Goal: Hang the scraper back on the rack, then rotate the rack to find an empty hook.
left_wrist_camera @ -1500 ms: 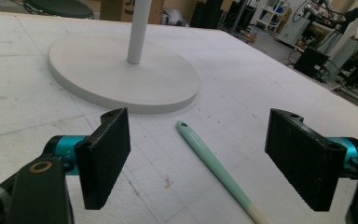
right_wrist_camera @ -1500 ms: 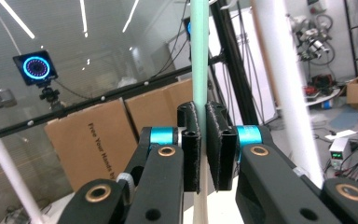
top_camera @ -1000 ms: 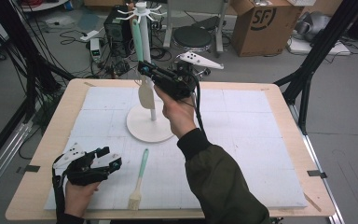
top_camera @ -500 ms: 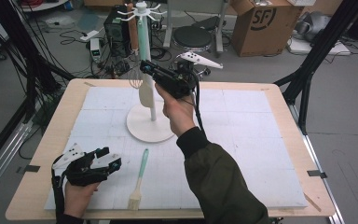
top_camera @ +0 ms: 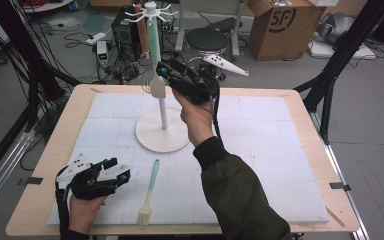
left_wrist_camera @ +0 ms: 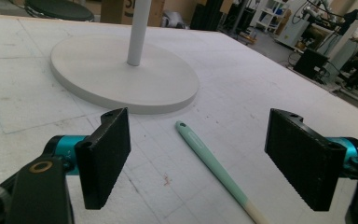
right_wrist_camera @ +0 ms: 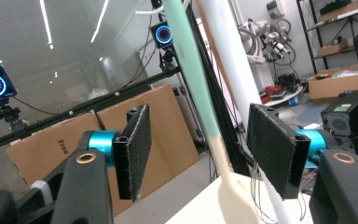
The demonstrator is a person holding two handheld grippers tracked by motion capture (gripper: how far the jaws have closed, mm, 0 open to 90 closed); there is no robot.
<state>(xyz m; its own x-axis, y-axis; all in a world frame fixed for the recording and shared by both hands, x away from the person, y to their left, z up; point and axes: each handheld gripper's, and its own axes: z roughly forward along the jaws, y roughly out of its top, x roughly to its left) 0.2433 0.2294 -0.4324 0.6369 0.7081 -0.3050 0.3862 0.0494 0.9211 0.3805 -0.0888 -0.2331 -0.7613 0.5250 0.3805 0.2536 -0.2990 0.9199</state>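
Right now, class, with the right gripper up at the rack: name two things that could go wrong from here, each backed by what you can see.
1. The right gripper has just been opening; the spatula hangs between its pads, untouched. Pulling back carelessly might swing it or knock it off the rack.
2. The left gripper sits open beside the brush; closing off-centre on that slim handle could roll it away.

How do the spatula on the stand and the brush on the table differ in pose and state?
The spatula hangs upright from the stand; the brush lies flat on the table. The spatula sits between the right gripper pads, untouched; the brush lies ahead of the open left gripper. Both have mint-green handles.
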